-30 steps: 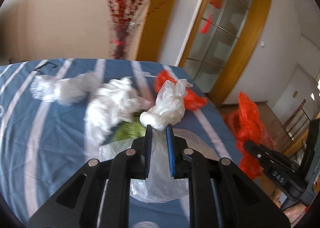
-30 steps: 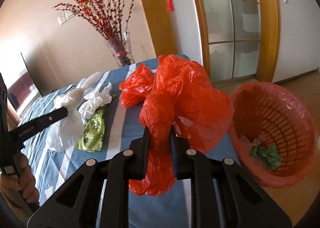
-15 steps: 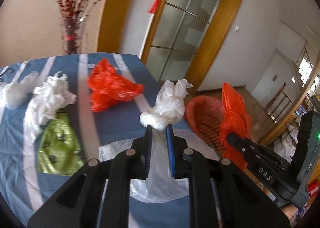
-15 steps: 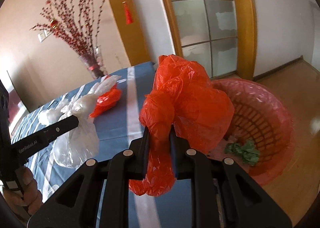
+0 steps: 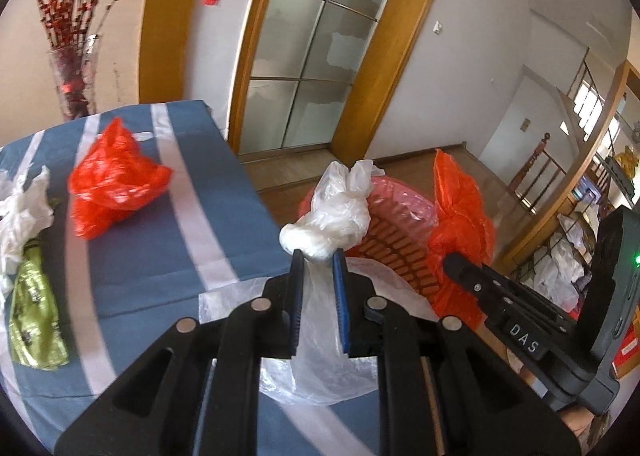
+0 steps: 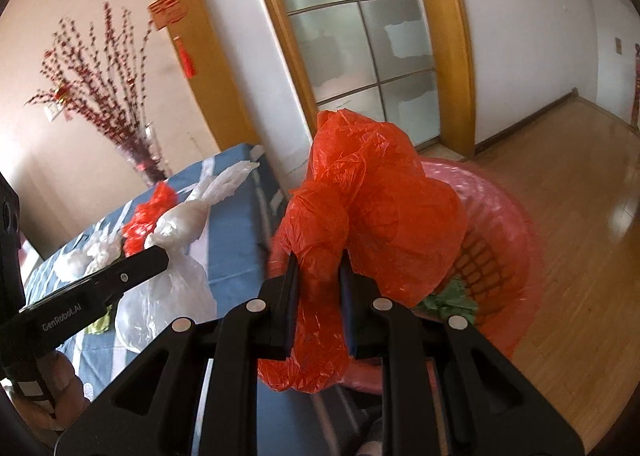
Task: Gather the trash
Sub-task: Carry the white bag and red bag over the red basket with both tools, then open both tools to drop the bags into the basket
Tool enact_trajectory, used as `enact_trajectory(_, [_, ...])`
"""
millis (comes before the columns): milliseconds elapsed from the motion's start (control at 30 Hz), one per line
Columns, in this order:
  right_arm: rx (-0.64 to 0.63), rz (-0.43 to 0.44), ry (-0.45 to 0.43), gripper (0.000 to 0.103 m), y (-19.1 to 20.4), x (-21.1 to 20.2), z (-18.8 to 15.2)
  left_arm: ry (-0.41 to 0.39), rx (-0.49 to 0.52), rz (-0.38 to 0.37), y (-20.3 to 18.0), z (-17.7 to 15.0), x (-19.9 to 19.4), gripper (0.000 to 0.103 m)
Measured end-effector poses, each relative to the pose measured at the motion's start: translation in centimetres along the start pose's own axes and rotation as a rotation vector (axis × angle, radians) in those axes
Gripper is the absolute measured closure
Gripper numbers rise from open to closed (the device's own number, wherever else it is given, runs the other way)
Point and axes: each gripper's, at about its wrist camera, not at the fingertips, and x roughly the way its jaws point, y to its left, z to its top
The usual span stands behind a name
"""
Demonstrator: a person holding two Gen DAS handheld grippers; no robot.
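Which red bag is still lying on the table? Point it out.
The red bag on the striped cloth, near the white crumpled plastic. The other red bag is clamped in the right gripper above the basket.

Open wooden floor [image 6: 560,216] right of round red plastic lattice basket [image 6: 508,248]. Basket mouth partly screened by crumpled red plastic bag [image 6: 372,208]. Leftward, blue striped tablecloth [image 5: 224,240] cluttered: loose red bag [image 5: 116,184], green foil wrapper [image 5: 32,316], white crumpled plastic [image 5: 20,212].

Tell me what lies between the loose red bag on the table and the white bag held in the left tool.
Only bare striped tablecloth between red bag and white bag, in the left wrist view.
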Motion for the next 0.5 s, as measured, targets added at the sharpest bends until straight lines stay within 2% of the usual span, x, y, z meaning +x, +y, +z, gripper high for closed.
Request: enact_trajectory(500, [0.065, -0.058, -0.051, 0.082, -4.6, 0.4, 2.1, 0.03, 0.031, -0.043, -4.0, 1.0, 4.8, 0.086])
